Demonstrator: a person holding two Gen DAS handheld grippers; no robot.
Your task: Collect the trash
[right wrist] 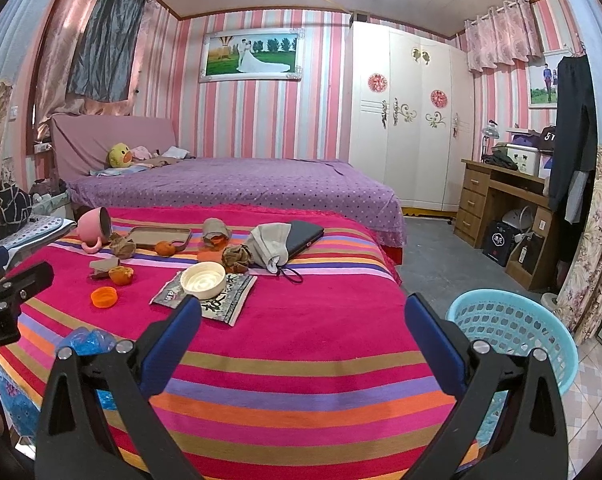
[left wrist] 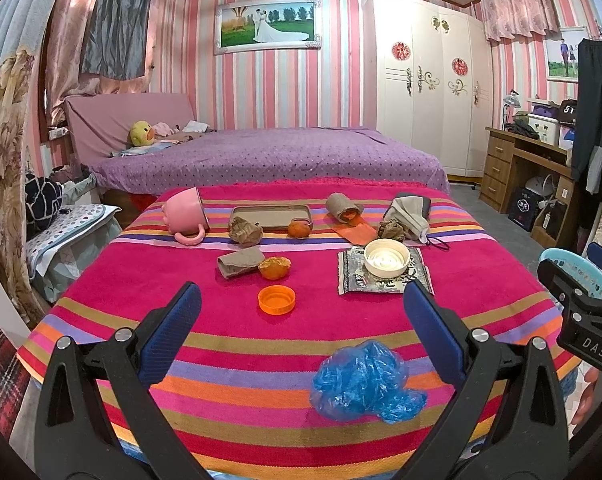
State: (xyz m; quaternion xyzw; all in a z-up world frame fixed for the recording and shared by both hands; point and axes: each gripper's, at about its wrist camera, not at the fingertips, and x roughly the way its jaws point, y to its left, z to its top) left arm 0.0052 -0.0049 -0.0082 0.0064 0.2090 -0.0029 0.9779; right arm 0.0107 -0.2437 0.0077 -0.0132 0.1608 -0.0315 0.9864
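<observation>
- Left tool (left wrist: 301,320): fingers spread wide, empty, above the striped surface (left wrist: 229,364).
- Right tool (right wrist: 301,320): fingers spread wide too, empty, over the surface's right part.
- Crumpled blue plastic (left wrist: 365,380): on the near edge, between the left fingers.
- Orange cap (left wrist: 276,299), white lid (left wrist: 387,258) on a snack wrapper (left wrist: 353,280), orange peels (left wrist: 275,267): farther back.
- Light blue basket (right wrist: 513,328): on the floor, just right of the surface.

you have two lids (left wrist: 276,299) (left wrist: 386,258), two orange peels (left wrist: 275,267) (left wrist: 299,228), two crumpled brown papers (left wrist: 245,232) (left wrist: 393,230), one blue bag (left wrist: 365,380), one pink mug (left wrist: 183,210).
</observation>
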